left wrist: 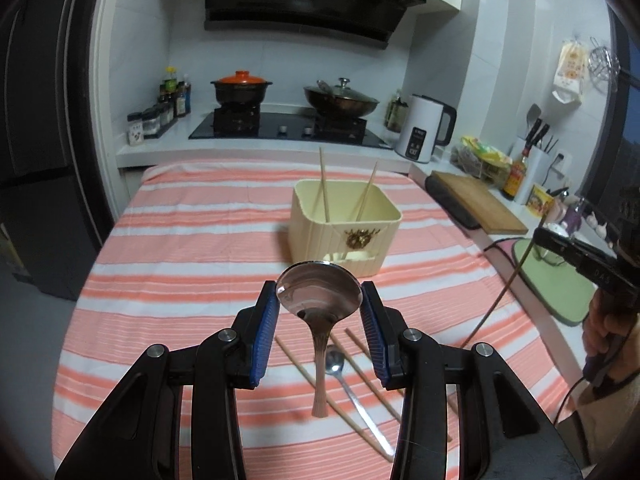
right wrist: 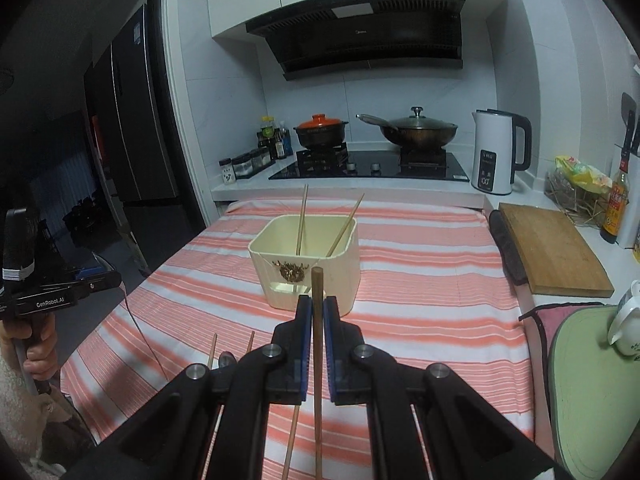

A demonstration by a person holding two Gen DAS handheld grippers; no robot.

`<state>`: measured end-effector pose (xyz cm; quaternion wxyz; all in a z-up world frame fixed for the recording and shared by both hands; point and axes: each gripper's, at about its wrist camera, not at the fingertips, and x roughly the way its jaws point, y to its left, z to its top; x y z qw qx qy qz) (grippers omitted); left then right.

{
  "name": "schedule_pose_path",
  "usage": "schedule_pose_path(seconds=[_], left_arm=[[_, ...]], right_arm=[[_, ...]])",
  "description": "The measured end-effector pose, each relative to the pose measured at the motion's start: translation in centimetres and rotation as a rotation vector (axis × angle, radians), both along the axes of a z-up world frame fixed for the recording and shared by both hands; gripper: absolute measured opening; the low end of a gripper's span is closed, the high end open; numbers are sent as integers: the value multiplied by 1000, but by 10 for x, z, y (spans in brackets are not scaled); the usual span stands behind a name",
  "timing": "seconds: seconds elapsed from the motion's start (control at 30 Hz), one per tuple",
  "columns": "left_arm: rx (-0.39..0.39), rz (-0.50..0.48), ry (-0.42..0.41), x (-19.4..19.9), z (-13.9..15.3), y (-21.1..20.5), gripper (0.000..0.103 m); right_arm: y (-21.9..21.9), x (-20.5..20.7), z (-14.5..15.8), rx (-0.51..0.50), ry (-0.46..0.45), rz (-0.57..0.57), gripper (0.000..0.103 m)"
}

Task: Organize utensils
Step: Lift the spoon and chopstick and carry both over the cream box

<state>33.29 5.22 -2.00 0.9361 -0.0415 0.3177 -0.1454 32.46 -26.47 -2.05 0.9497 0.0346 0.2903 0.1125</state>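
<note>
My left gripper is shut on the bowl of a large steel spoon, its handle hanging down above the striped cloth. My right gripper is shut on a brown chopstick held upright. A cream utensil box stands ahead of both, also in the right wrist view, with two chopsticks leaning inside. On the cloth below lie a small steel spoon and loose chopsticks. The right gripper also shows at the left view's right edge.
The table has a pink-and-white striped cloth. A wooden cutting board and green mat lie right. Behind are the stove with pots and a white kettle. The left gripper's body is at the left.
</note>
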Motion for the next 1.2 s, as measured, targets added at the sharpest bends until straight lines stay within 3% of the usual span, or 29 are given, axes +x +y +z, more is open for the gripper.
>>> schedule_pose_path(seconds=[0.57,0.93,1.2], left_arm=[[-87,-54,-43,45,65,-27,41],[-109,-4,-122,119,120,-39,41],[-102,88,-153,174,113,-47,41]], right_arm=[[17,45,50,39,-68,41,6],[36,101,92,5,-144,43,6],[44,151,95,-29,-218,-4,6]])
